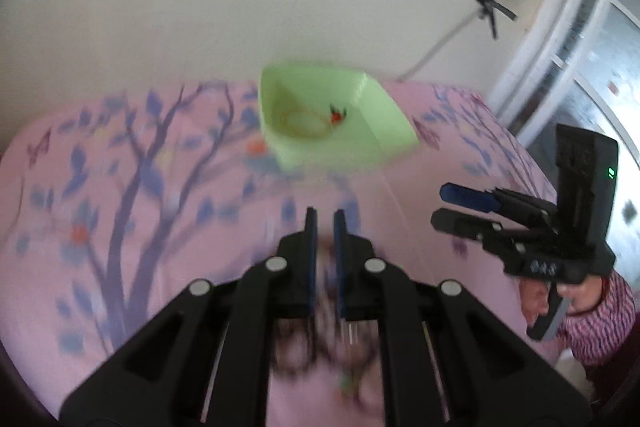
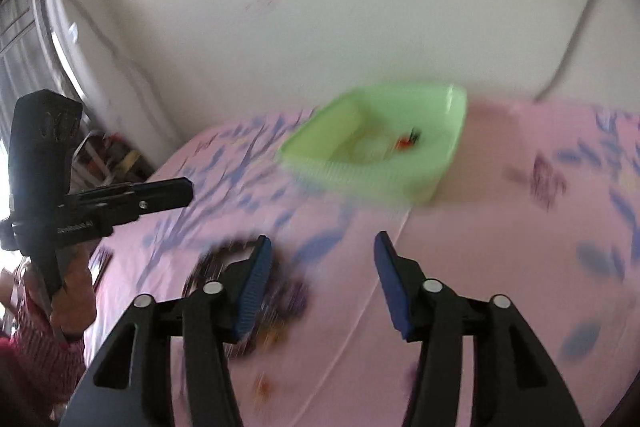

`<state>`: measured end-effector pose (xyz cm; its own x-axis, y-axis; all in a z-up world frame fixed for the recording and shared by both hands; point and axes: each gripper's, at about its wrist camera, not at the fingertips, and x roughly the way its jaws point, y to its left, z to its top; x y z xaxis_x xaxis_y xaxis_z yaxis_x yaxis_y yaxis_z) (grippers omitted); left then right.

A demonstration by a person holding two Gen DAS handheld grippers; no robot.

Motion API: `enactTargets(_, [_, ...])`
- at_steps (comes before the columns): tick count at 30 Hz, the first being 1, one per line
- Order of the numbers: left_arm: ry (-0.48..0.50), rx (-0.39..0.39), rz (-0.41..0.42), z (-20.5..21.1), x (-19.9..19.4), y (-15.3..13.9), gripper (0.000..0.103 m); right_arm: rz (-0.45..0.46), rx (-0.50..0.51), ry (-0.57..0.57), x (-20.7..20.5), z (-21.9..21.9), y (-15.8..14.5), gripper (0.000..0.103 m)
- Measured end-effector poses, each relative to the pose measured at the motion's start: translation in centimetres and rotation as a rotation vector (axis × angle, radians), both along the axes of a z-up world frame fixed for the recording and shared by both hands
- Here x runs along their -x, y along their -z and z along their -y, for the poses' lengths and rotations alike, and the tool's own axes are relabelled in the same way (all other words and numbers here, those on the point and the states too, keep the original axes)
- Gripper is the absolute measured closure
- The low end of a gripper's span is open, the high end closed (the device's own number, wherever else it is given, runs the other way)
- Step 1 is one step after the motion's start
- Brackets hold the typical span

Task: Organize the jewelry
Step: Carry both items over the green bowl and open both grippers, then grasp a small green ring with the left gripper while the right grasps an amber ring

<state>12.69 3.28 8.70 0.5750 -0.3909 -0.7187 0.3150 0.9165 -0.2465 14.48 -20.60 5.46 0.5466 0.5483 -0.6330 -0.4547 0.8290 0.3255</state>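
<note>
Going for the dark beaded piece on the bed

I'm keeping the left hand-held gripper closed and empty, lowering the open, empty right hand-held gripper onto the beads for the green basket.

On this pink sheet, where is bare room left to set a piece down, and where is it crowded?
Free: the sheet right of the right claw, and the stretch left of the green basket over the printed tree. Crowded: the dark beaded jewelry beside the right claw's left finger and under the left claw; the basket already holds a chain.
</note>
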Motion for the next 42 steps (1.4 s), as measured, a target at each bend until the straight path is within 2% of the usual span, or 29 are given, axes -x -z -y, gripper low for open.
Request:
enactTargets(2, [-0.008,0.002,-0.016,-0.4,2.5,1.2,0.096,-0.002,-0.001,-0.010,2.8,-0.1,0.8,0.086])
enactTargets(3, [-0.005,0.002,-0.032,-0.4,4.1,2.1,0.089,0.005,0.004,-0.009,3.3,-0.5,1.1,0.086])
enactTargets(4, [-0.002,-0.005,-0.037,-0.3,5.1,2.8,0.075,0.023,0.032,-0.016,4.8,-0.9,1.6,0.086])
enactTargets(6, [-0.002,-0.034,-0.026,0.4,6.9,4.0,0.063,0.039,0.071,-0.031,5.9,-1.6,2.1,0.086])
enactTargets(7, [0.013,-0.053,-0.014,1.0,7.8,4.6,0.062,0.043,0.091,-0.044,6.1,-1.9,2.5,0.087])
enactTargets(10, [0.030,-0.124,0.000,2.9,8.0,5.7,0.062,0.055,0.180,-0.069,5.8,-3.8,3.0,0.103])
enactTargets(13, [0.016,-0.161,0.013,3.3,7.8,6.5,0.062,0.027,0.193,-0.079,3.9,-4.7,3.7,0.103])
enactTargets(17, [0.011,-0.164,-0.009,3.3,7.3,7.5,0.064,-0.025,0.202,-0.122,2.9,-6.1,4.7,0.103])
enactTargets(21, [0.014,-0.161,-0.002,3.4,7.3,7.5,0.087,-0.032,0.196,-0.119,2.5,-6.6,5.0,0.103])
enactTargets(28, [0.016,-0.141,-0.012,2.8,8.2,7.4,0.088,-0.008,0.265,-0.136,2.7,-7.3,4.9,0.103])
enactTargets(32, [0.025,-0.110,-0.029,2.4,9.5,7.2,0.088,0.015,0.220,-0.090,4.1,-4.2,3.8,0.103])
enactTargets(34, [0.036,-0.107,-0.028,2.5,10.4,7.1,0.088,0.031,0.228,-0.043,5.2,-2.1,3.5,0.103])
enactTargets(38, [0.073,-0.106,-0.034,3.4,12.1,7.3,0.088,0.000,0.221,0.022,8.0,1.5,4.3,0.103])
enactTargets(42, [0.118,-0.117,-0.028,4.8,13.6,7.4,0.088,-0.007,0.217,-0.016,12.0,1.8,4.8,0.103])
